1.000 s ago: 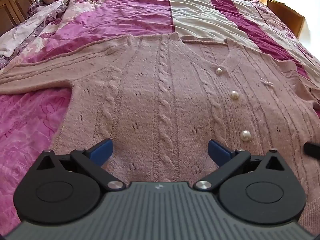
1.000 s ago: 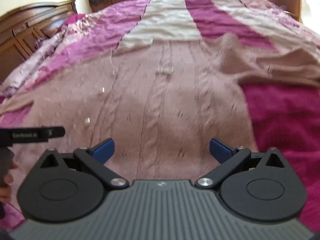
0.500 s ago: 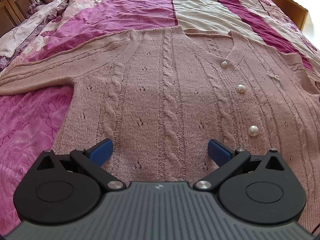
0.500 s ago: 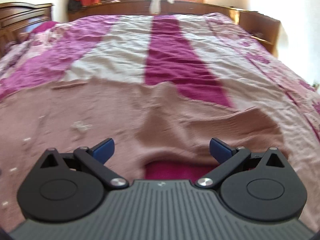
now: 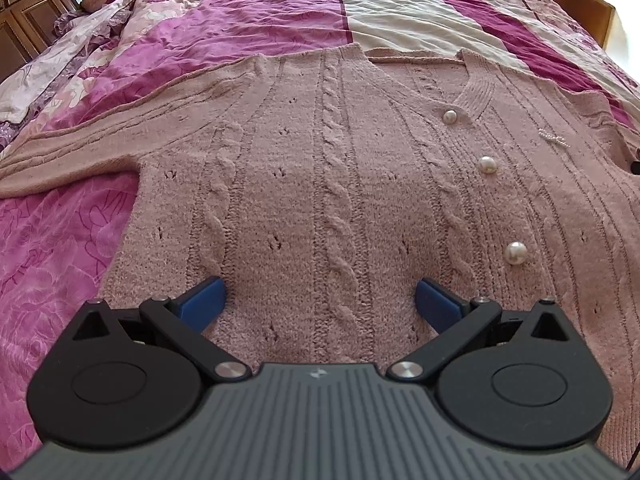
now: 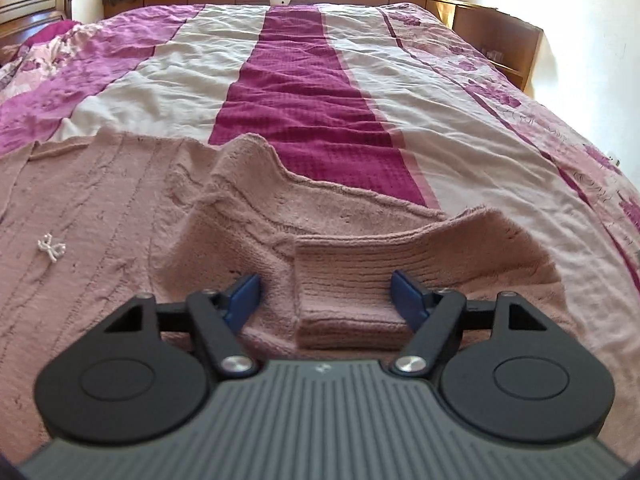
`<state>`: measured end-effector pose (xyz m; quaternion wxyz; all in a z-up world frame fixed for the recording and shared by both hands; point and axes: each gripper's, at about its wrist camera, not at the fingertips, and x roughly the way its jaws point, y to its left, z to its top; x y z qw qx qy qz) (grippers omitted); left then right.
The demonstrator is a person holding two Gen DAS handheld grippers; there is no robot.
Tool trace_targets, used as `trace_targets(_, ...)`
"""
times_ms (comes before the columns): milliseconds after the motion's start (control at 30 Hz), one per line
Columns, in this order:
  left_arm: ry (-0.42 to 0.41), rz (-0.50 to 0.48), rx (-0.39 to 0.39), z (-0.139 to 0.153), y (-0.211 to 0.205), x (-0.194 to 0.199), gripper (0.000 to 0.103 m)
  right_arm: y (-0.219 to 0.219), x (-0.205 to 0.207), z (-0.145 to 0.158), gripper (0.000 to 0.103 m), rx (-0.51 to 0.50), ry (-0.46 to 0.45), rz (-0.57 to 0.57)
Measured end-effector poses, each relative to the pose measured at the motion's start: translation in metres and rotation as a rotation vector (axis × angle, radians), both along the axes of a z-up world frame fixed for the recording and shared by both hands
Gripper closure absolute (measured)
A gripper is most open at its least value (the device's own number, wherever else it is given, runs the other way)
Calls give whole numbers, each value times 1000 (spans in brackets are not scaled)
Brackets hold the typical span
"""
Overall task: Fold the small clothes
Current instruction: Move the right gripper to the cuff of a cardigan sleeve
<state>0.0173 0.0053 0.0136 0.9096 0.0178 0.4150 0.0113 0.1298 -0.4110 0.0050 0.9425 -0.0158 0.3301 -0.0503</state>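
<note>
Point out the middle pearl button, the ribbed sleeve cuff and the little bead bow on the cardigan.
middle pearl button (image 5: 488,165), left wrist view, centre of the pearl.
ribbed sleeve cuff (image 6: 344,280), right wrist view, middle of the ribbing.
bead bow (image 6: 51,248), right wrist view, the knot.

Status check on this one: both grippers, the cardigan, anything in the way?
Left gripper open, low over the cardigan body. Right gripper open, fingers either side of the ribbed sleeve cuff. Cardigan flat, unfolded, on the bedspread. Nothing in the way.
</note>
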Motion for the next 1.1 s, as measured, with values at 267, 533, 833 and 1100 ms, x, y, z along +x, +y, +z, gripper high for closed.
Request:
trace_targets(267,-8,-1,3,-2,-1,0,0,-6,-4,0,44,24,-28,-9)
trace_targets(533,-10,-1,5,-2,-1,-1,0,-15,-6,3,52,75,-34,-2)
trace_targets(833,-12,-4,7,-2,-1,-2,0,-33,-13,10,52,213,-67,-43)
trace_targets(1100,-13,-4,8,-3,-1,-2,0,-33,-17,7,37,224,-107,-50)
